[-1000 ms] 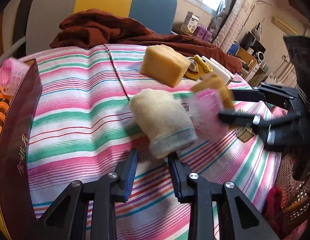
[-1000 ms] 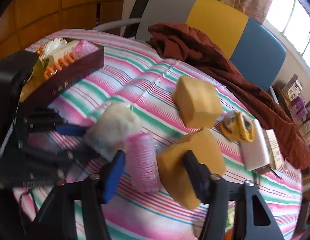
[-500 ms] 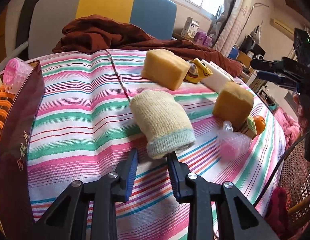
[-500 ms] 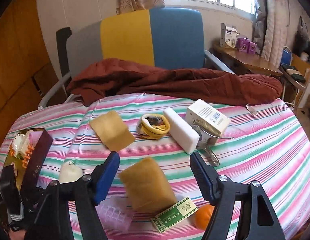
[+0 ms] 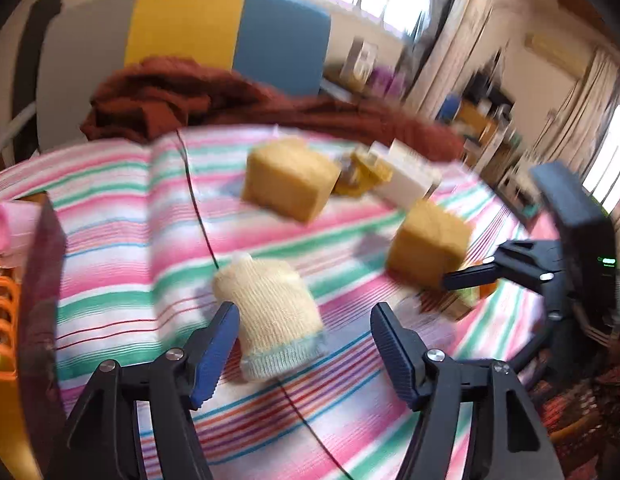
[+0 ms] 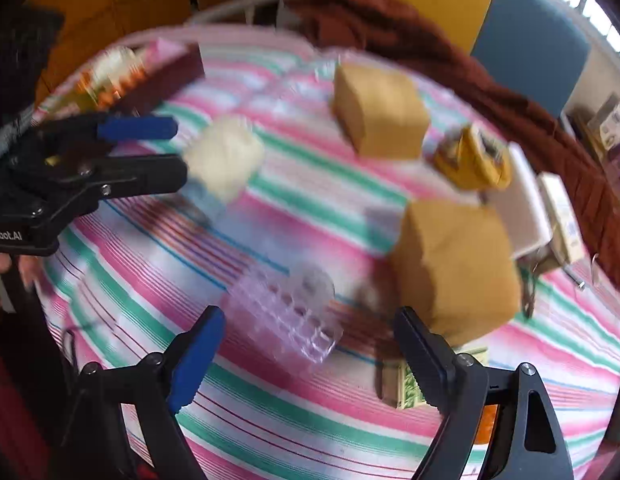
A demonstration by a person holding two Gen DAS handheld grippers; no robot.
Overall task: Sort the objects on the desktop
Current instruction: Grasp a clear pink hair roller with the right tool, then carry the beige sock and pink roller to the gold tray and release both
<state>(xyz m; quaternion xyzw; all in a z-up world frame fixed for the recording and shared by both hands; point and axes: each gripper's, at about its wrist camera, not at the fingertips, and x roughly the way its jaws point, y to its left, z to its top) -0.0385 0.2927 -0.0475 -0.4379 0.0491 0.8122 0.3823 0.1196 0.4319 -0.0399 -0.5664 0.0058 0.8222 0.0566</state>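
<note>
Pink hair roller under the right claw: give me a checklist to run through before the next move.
1. Right claw open: ok; jaws have just been opening.
2. Pink hair roller between its jaws, lying loose on the cloth: ok.
3. Pads touching the roller: cannot tell, blurred.
4. Sponge close beside the right-hand jaw: not ok, may be nudged.
5. Left claw open, cream sock free: ok.
6. Box within sight: ok.
</note>
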